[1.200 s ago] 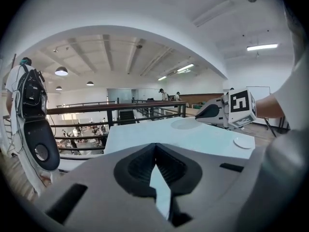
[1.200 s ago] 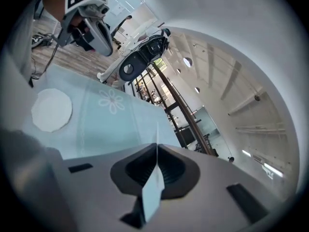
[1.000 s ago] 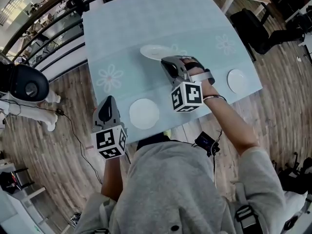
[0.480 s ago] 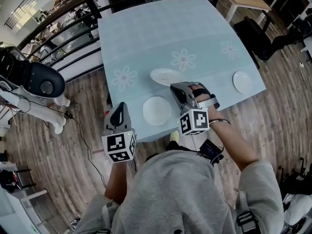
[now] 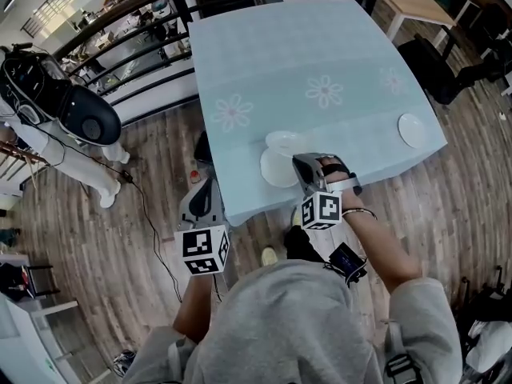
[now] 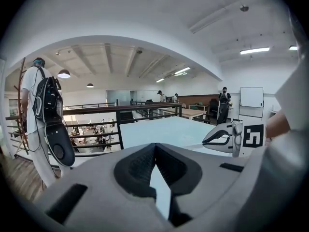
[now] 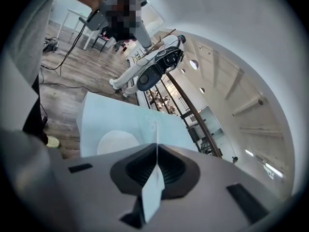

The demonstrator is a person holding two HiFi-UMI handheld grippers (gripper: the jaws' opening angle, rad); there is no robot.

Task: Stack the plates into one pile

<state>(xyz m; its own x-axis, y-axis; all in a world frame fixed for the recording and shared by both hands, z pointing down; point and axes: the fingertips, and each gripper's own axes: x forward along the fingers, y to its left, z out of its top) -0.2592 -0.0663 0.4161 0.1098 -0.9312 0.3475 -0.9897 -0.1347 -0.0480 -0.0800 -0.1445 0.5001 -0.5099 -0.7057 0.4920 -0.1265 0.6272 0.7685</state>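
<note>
The right gripper (image 5: 302, 163), arm stretched toward eleven o'clock, clamped a plate (image 5: 285, 142); the left gripper (image 5: 206, 189) hung closed and empty at eight o'clock.

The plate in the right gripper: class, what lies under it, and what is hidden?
Partly under the held plate lies another white plate on the tablecloth. Its far rim is covered by the held plate, its right side by the right gripper.

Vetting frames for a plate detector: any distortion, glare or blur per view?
Head view: strong fisheye, table edges bow, white plate low-contrast on it. Left gripper view: black corners, ceiling lights blown out. Right gripper view: black corners, scene rolled sideways, mosaic patch at top.
</note>
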